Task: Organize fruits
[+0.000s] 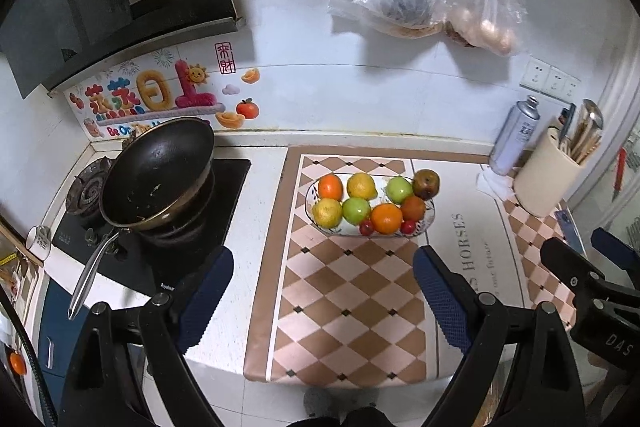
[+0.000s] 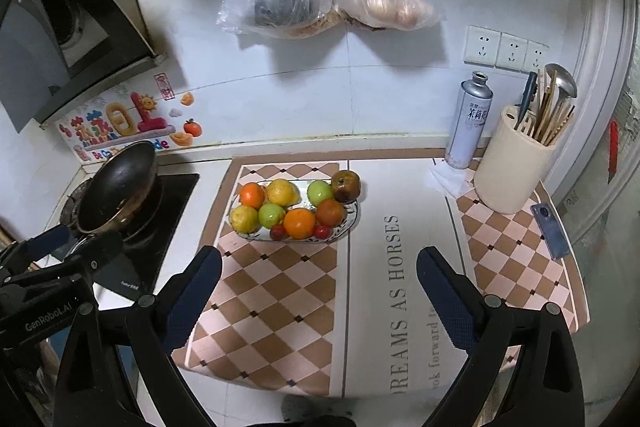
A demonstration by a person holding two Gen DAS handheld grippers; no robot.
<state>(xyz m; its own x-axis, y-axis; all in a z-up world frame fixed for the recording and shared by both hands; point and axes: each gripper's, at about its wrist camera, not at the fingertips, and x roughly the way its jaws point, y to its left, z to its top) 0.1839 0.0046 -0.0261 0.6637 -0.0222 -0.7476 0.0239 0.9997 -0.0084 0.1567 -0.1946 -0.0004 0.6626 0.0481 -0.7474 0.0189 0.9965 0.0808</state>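
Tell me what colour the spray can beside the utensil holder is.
Silver, with a white label; clearest in the right wrist view.

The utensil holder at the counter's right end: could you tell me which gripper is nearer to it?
Right. The right gripper hangs open just left of the utensil holder; the left gripper, also open, sits further left, toward the wok.

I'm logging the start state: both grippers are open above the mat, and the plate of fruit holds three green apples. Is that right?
Not quite. The plate holds two green apples, not three, as the right wrist view shows. The rest stands: the left gripper and right gripper are both open above the mat.
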